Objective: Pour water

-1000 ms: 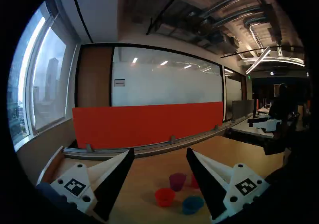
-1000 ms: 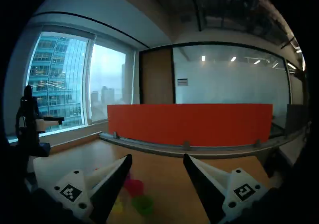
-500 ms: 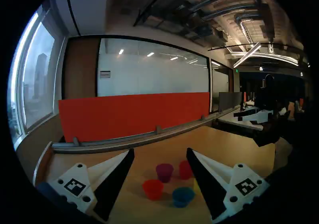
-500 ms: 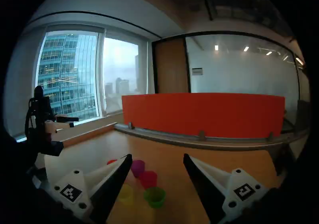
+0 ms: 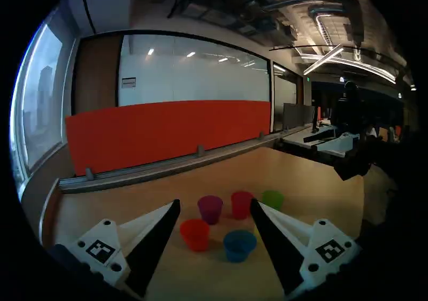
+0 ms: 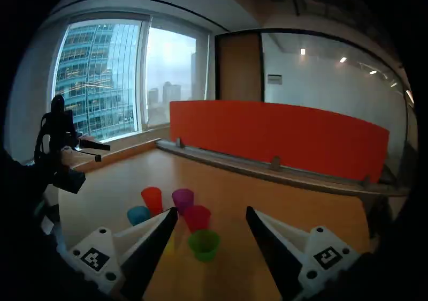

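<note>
Several small plastic cups stand upright in a cluster on the wooden table (image 5: 310, 178). In the left gripper view I see a purple cup (image 5: 209, 209), a red cup (image 5: 241, 203), a green cup (image 5: 273, 199), an orange cup (image 5: 195, 234) and a blue cup (image 5: 239, 245). My left gripper (image 5: 214, 201) hangs open above them, holding nothing. In the right gripper view the orange cup (image 6: 152, 200), purple cup (image 6: 183, 199), red cup (image 6: 197, 218), green cup (image 6: 204, 245) and blue cup (image 6: 138, 215) show. A yellow cup (image 6: 169, 245) is half hidden by a finger. My right gripper (image 6: 211, 210) is open and empty.
An orange partition (image 5: 160, 129) on a metal rail bounds the table's far edge (image 6: 278, 135). Large windows (image 6: 101, 81) lie beyond the table's side. A dark device (image 6: 56, 151) sits at the left in the right gripper view. Another desk (image 5: 331, 140) stands farther off.
Both views have tipped down toward the table. The cups have risen in each picture and more of them show between the fingers. Both grippers stayed open.
</note>
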Available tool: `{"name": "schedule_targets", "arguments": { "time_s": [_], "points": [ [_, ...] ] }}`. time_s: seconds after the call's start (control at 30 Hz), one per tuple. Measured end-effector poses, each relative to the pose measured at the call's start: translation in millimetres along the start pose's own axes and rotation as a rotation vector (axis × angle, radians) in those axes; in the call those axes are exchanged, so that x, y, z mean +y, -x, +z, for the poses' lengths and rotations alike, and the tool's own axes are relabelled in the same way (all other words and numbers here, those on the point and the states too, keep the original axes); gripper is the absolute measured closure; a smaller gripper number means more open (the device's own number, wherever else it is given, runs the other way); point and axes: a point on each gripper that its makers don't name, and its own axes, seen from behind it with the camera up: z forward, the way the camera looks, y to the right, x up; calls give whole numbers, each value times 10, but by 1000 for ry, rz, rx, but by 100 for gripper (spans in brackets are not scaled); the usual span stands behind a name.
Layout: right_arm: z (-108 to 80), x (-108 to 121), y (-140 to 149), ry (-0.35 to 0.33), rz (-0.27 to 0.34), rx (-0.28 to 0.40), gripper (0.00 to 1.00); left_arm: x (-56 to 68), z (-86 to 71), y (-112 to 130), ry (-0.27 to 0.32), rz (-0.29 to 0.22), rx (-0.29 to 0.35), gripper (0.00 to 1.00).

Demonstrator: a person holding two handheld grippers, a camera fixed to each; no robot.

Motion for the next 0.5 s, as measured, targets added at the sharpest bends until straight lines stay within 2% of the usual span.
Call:
{"name": "schedule_targets", "arguments": {
  "time_s": [0.5],
  "points": [
    [185, -20, 517, -23, -16, -99, 1, 166, 261, 714, 57, 13, -143, 3]
  ]
}}
